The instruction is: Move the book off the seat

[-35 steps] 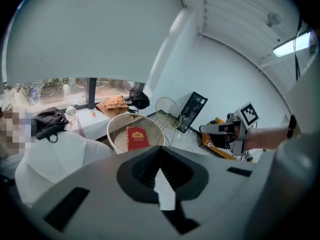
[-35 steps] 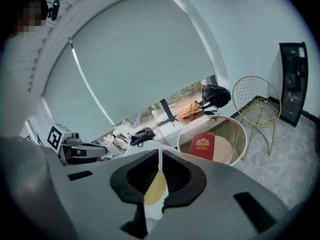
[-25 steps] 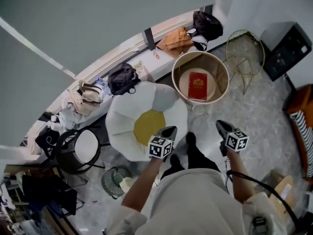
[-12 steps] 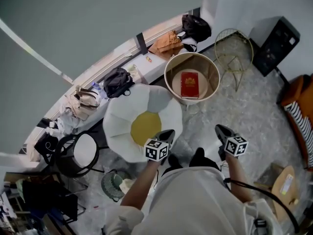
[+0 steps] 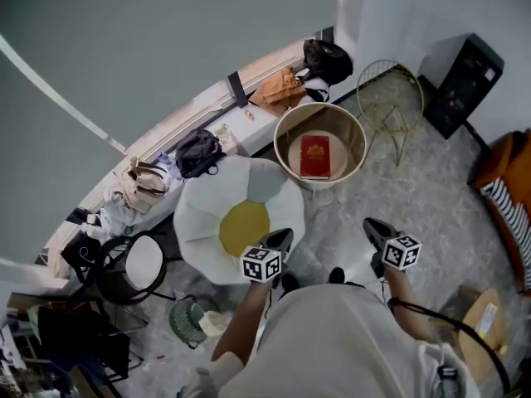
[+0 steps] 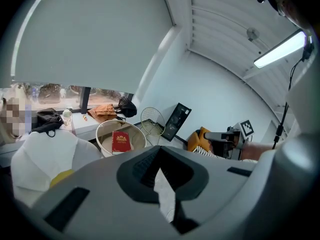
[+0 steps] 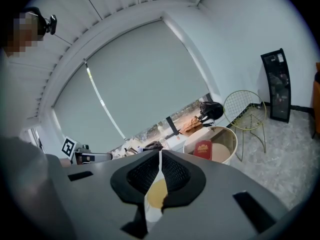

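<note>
A red book point(image 5: 314, 156) lies flat inside a round beige tub seat point(image 5: 292, 128) by the window ledge. It also shows in the left gripper view as the book point(image 6: 120, 141) and in the right gripper view as the book point(image 7: 203, 149). My left gripper point(image 5: 279, 240) hovers over the near edge of a white flower-shaped cushion with a yellow centre point(image 5: 244, 224). It is shut and holds nothing. My right gripper point(image 5: 373, 229) is over the floor, short of the tub, also shut and holding nothing. Both grippers are well apart from the book.
A gold wire side table point(image 5: 390, 85) stands right of the tub, with a black upright box point(image 5: 463, 85) beyond it. An orange chair with a striped cushion point(image 5: 510, 191) is at the right edge. Bags point(image 5: 199, 152) crowd the ledge, and a black stool point(image 5: 137, 259) stands at the left.
The tub and book have slid up and left in the head view. Both grippers keep nearly the same spots in the picture, still shut. The person's feet have gone under the body.
</note>
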`<state>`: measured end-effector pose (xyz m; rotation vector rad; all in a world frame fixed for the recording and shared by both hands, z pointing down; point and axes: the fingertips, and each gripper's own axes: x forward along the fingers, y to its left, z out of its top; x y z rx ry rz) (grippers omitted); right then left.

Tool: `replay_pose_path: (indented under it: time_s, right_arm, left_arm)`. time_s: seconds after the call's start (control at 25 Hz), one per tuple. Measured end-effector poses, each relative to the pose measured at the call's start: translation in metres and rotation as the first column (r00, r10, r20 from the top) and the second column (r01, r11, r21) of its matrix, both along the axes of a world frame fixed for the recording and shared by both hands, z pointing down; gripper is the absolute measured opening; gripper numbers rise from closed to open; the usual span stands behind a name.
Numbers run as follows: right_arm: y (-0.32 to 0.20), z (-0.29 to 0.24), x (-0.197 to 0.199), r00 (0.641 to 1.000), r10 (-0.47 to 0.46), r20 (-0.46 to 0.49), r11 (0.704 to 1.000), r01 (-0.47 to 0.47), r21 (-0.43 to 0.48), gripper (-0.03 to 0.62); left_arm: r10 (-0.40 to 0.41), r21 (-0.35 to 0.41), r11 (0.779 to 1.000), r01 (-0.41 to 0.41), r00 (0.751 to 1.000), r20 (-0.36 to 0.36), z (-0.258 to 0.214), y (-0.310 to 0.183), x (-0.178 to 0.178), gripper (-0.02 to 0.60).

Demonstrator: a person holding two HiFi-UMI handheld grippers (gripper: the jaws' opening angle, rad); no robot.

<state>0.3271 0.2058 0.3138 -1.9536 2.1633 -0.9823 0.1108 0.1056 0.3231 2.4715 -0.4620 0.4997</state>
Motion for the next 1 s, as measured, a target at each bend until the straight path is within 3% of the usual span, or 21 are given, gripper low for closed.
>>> replay_pose_path:
  time_s: [1.0]
  right_arm:
    - [0.011, -0.003, 0.009, 1.000, -0.003, 0.019, 1.000, 0.002, 0.003, 0.044]
  left_arm:
    - [0.019, 0.004, 1.000, -0.019, 1.000, -0.013, -0.009, 0.007, 0.023, 0.002]
